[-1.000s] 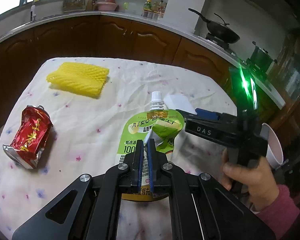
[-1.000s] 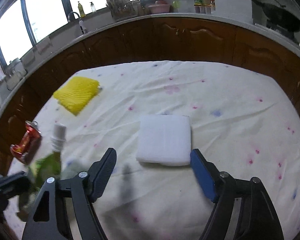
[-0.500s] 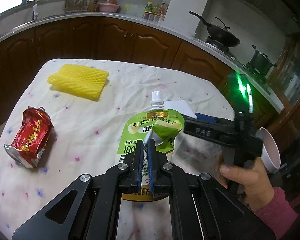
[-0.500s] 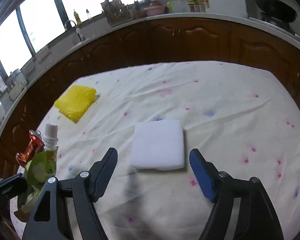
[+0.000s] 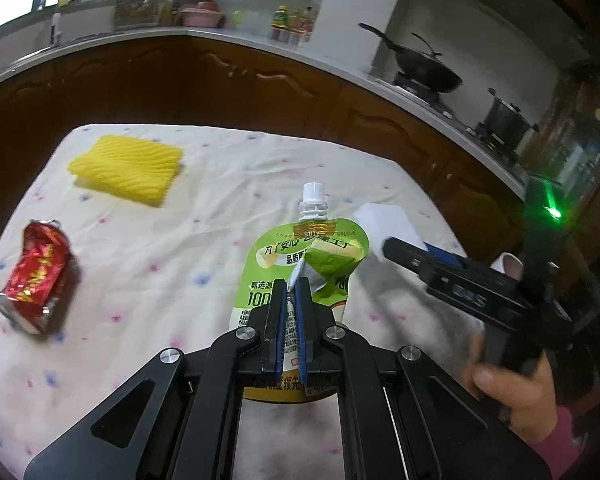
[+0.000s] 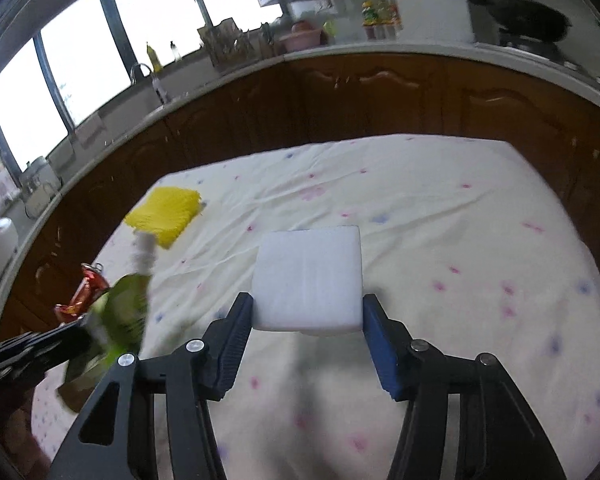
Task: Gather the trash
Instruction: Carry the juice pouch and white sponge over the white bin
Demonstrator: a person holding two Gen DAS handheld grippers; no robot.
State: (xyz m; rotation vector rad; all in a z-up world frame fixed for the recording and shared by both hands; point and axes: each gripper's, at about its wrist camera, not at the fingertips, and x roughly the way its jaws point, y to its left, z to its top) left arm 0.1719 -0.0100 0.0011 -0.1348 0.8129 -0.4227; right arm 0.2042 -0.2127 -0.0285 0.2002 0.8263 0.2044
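My left gripper [image 5: 291, 288] is shut on a green spouted drink pouch [image 5: 320, 256], held upright above the cloth; the same pouch shows blurred in the right wrist view [image 6: 127, 312]. My right gripper [image 6: 308, 304] straddles the near edge of a white foam block [image 6: 308, 272] lying flat on the table. Its jaws are closing, and the pads stand right at the block's two sides without squeezing it. The left wrist view shows that block [image 5: 384, 216] under the right gripper's fingers [image 5: 404, 250]. A crushed red can [image 5: 35, 280] and a yellow foam net [image 5: 127, 168] lie to the left.
A flowered white cloth [image 6: 460, 240] covers the table. Dark wooden cabinets and a counter with a sink, bottles, a wok [image 5: 424, 72] and a pot curve behind it. A person's hand in a pink sleeve [image 5: 512, 392] holds the right gripper past the table's right edge.
The right gripper has come forward until the white block lies between its fingers, and its jaws have narrowed. The left gripper with the pouch has shifted slightly.
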